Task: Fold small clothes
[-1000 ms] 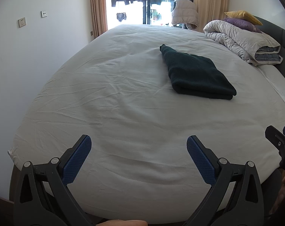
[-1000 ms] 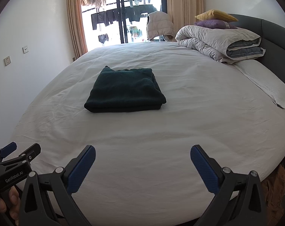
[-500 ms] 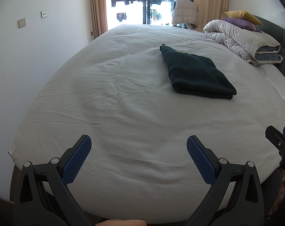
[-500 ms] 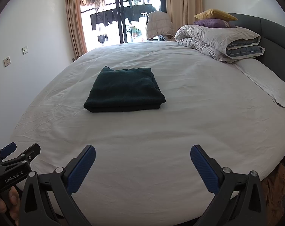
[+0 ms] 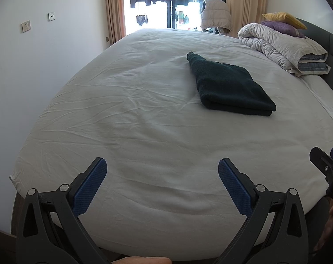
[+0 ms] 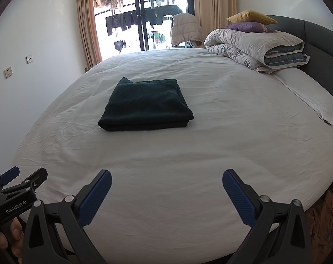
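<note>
The dark green garment [image 6: 145, 105] lay folded into a neat rectangle on the white bed [image 6: 210, 154], left of centre in the right wrist view. Both the left claw [image 5: 162, 183] and the right claw [image 6: 166, 194] hung at the bottom of the frame, spread wide and empty, well apart from the garment.
</note>
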`<act>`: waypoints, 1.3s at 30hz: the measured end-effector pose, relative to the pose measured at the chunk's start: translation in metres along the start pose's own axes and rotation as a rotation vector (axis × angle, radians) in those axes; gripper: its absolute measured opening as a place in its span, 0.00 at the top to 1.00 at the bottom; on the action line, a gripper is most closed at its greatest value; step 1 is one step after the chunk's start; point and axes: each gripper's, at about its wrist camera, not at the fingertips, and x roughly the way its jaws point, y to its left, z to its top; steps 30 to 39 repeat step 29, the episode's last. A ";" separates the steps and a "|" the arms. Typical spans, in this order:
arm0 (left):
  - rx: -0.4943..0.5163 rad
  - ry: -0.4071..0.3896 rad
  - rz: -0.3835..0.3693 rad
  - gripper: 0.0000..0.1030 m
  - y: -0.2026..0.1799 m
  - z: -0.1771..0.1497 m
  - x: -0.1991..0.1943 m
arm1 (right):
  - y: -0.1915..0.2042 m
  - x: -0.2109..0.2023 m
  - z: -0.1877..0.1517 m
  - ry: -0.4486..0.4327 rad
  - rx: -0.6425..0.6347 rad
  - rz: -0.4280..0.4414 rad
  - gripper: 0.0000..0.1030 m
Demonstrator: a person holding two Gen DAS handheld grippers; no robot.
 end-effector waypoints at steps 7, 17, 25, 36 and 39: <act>-0.001 0.001 -0.002 0.00 0.000 0.000 0.000 | 0.000 0.000 0.000 0.000 0.000 0.000 0.00; 0.003 0.001 -0.001 0.00 0.000 -0.002 0.000 | 0.000 0.000 0.000 -0.001 0.000 0.000 0.00; 0.002 0.002 -0.002 0.00 0.000 -0.003 0.000 | 0.001 0.000 -0.001 0.001 0.002 0.001 0.00; 0.006 0.001 0.005 0.00 -0.001 -0.004 0.001 | 0.002 0.000 -0.002 0.001 0.004 0.002 0.00; 0.006 0.001 0.005 0.00 -0.001 -0.004 0.001 | 0.002 0.000 -0.002 0.001 0.004 0.002 0.00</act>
